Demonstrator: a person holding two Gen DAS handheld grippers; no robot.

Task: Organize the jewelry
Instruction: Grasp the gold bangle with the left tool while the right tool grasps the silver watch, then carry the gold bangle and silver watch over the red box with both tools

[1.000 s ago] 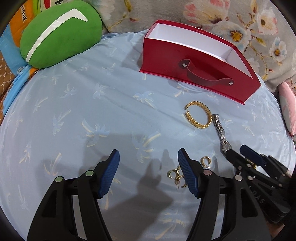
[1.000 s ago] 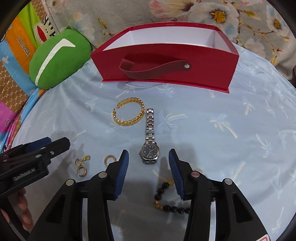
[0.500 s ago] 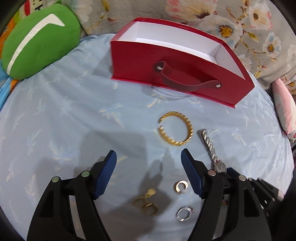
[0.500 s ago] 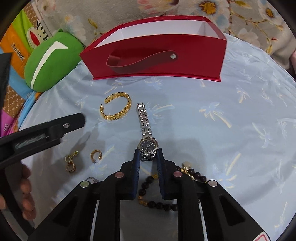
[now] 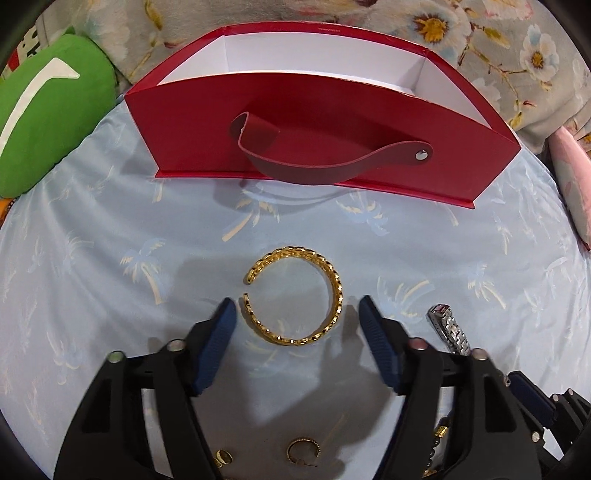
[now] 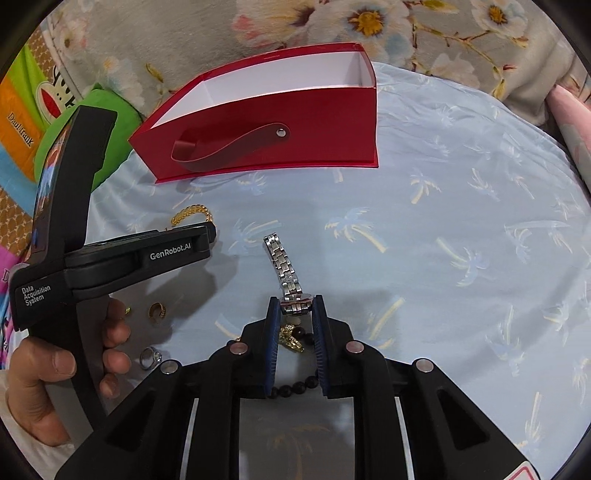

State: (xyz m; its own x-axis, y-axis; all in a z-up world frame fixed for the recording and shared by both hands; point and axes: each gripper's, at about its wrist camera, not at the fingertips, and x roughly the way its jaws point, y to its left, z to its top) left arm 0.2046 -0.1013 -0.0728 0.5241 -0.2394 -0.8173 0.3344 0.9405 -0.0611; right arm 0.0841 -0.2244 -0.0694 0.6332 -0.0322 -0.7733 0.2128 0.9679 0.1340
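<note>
Blue-padded, the right gripper [image 6: 294,308] clamps the silver steel-link wristwatch [image 6: 286,273], well short of the open red cardboard box [image 6: 266,133]. The left gripper [image 5: 295,317] is closing astride the gold braided open bangle [image 5: 295,295], also before that box; squeeze its rims squarely, then lift.

- Box [image 5: 325,122], upper centre: red outside, white inside, red strap.
- Cloth [image 5: 110,229] beneath: pale blue, printed with cream and blue palm trees.
- Bangle [image 5: 334,291], centre: gold, braided pattern.
- Watch [image 6: 286,271]: silver links.
- Beads [image 6: 295,387], lower centre: dark.
- Cushion [image 5: 48,122], upper left: green with white stripe.
- Blanket [image 6: 424,33], top: grey, floral print.
- Grippers: black, blue ribbed pads [image 5: 218,339].
</note>
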